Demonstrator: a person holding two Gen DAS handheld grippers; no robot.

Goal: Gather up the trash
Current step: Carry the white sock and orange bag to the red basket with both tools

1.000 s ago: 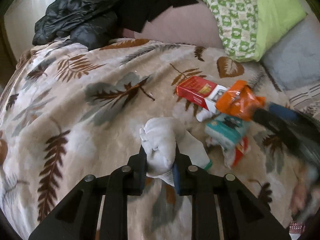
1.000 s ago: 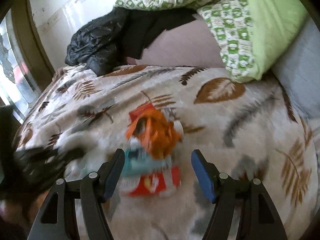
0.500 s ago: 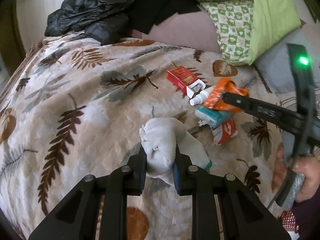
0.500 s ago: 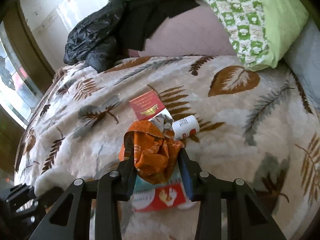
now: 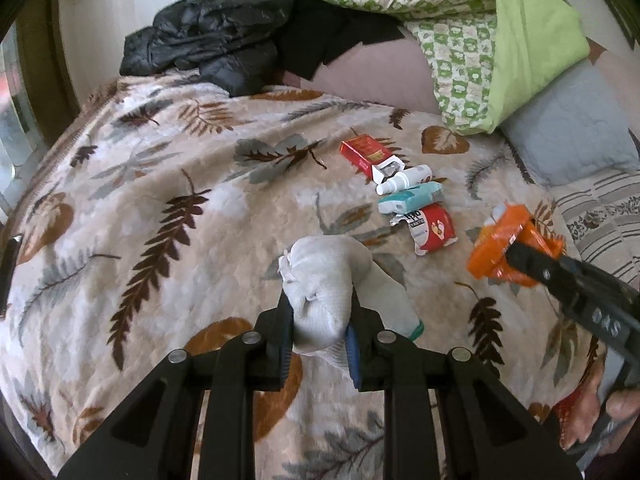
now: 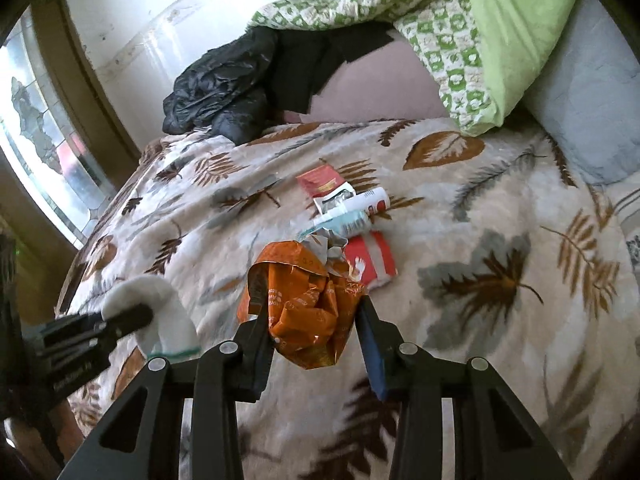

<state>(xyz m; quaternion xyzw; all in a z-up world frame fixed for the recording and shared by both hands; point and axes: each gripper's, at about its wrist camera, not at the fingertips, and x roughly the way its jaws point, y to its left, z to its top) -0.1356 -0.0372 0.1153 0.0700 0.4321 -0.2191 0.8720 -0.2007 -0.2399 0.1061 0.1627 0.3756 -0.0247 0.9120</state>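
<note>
Your left gripper [image 5: 320, 334] pinches a white sock [image 5: 322, 280]; your right gripper [image 5: 520, 256] clamps an orange wrapper [image 5: 496, 246].

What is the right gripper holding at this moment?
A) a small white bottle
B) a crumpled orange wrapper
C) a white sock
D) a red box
B: the right gripper is shut on the crumpled orange wrapper, lifted off the blanket; the white sock is in the left gripper, and the red box and white bottle lie on the blanket.
</note>
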